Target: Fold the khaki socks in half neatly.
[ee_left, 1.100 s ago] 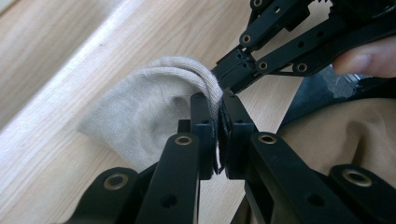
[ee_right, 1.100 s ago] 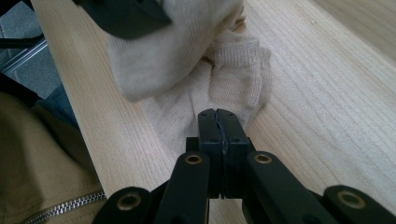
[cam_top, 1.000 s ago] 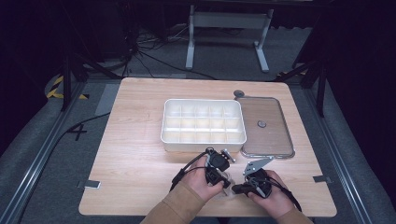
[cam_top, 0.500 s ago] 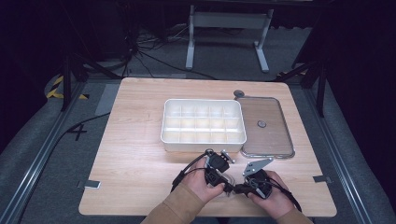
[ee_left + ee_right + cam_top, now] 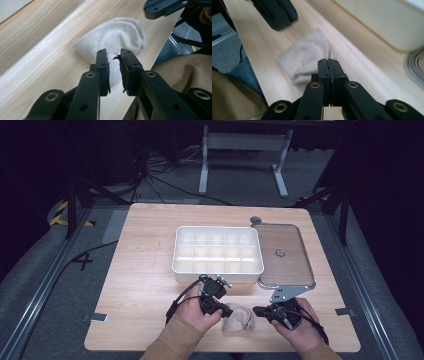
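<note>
The left gripper [image 5: 114, 58] is seen with jaws narrowly apart, having just been closing, nothing clamped, above the beige sock [image 5: 117, 35]. The right gripper [image 5: 328, 62] is pressed together, empty. The sock [image 5: 239, 319] lies lower centre, between both. No legible writing is noted.

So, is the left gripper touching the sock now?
Apart. In the left gripper view the left gripper has a narrow open gap between its jaws, nothing in it, and the sock lies on the table beyond and below.

Beige sock [image 5: 239, 319], plain knit, is seen on light wood-grain table [image 5: 150, 270]; white compartment box [image 5: 217, 252]; grippers' jaws black.
</note>
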A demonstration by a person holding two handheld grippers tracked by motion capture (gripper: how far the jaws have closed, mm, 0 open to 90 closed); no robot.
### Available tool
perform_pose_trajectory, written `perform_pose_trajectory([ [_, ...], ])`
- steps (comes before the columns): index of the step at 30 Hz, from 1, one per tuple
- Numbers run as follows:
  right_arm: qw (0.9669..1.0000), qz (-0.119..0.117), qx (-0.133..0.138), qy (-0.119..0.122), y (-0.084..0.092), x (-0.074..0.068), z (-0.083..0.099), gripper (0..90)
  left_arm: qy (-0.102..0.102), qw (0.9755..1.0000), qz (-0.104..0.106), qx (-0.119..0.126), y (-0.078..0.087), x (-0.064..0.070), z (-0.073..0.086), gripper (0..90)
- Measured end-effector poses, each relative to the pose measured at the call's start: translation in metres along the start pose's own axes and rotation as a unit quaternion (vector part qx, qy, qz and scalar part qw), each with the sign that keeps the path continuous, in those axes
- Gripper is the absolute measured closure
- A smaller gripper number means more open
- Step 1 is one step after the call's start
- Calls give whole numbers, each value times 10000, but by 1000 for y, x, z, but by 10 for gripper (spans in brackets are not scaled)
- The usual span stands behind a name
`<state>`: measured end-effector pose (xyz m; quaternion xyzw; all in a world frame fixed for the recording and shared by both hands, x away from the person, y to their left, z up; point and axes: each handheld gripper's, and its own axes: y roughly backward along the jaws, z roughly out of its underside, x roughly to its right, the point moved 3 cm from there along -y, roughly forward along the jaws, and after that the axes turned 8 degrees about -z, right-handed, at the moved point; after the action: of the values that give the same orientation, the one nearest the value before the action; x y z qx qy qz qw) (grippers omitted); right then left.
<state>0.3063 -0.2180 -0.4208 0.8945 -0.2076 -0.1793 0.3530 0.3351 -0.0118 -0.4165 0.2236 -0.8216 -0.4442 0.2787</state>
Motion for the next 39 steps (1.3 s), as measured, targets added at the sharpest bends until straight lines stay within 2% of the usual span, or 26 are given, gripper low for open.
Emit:
perform_pose_trajectory([
  [1, 9999, -46, 100, 55, -1, -3, -3, 897, -31, 10000, -22, -18, 0, 0, 1, 779],
  [3, 9998, -115, 131, 72, -6, -5, -5, 893, -42, 10000, -65, -38, -2, 0, 2, 779],
  [6, 9998, -161, 85, 68, -18, -6, -5, 876, -66, 9999, -62, -54, -6, 2, 4, 779],
  [8, 9998, -173, 3, 55, -22, -5, -3, 872, -154, 9998, -21, -117, -11, 4, 4, 782],
  [11, 9998, -164, -62, -11, -25, -2, 0, 872, -256, 9988, 21, -405, -22, 7, 6, 807],
  [14, 9997, -182, -113, -95, -23, 1, 4, 871, -273, 9976, 28, -643, -31, 8, 7, 819],
  [15, 9997, -165, -151, -116, -23, 2, 6, 866, -303, 9966, 15, -770, -36, 7, 8, 820],
  [19, 9994, -171, -234, -190, -25, 4, 11, 852, -355, 9951, -23, -925, -40, 8, 8, 825],
  [21, 9992, -164, -292, -198, -27, 5, 13, 845, -325, 9939, 50, -1055, -43, 9, 9, 827],
  [25, 9985, -196, -449, -240, -34, 7, 18, 844, -338, 9927, 106, -1155, -44, 9, 10, 821],
  [28, 9979, -234, -535, -276, -39, 7, 21, 848, -366, 9939, 219, -1013, -40, 9, 8, 803],
  [31, 9979, -229, -539, -267, -41, 8, 22, 850, -411, 9971, 185, -607, -36, 10, 2, 787],
  [32, 9979, -226, -546, -273, -41, 8, 22, 851, -371, 9983, 157, -428, -35, 11, 0, 780],
  [33, 9979, -226, -546, -273, -41, 8, 22, 851, -371, 9983, 157, -428, -35, 11, 0, 778],
  [36, 9981, -196, -548, -210, -42, 7, 22, 854, -338, 9994, -49, 76, -33, 10, -6, 770],
  [37, 9981, -197, -555, -189, -42, 6, 22, 854, -395, 9983, -268, 342, -35, 8, -10, 716],
  [38, 9981, -201, -555, -195, -42, 6, 22, 855, -442, 9971, -457, 414, -37, 7, -12, 699],
  [39, 9981, -201, -555, -195, -42, 6, 22, 855, -442, 9971, -457, 414, -37, 7, -12, 709],
])
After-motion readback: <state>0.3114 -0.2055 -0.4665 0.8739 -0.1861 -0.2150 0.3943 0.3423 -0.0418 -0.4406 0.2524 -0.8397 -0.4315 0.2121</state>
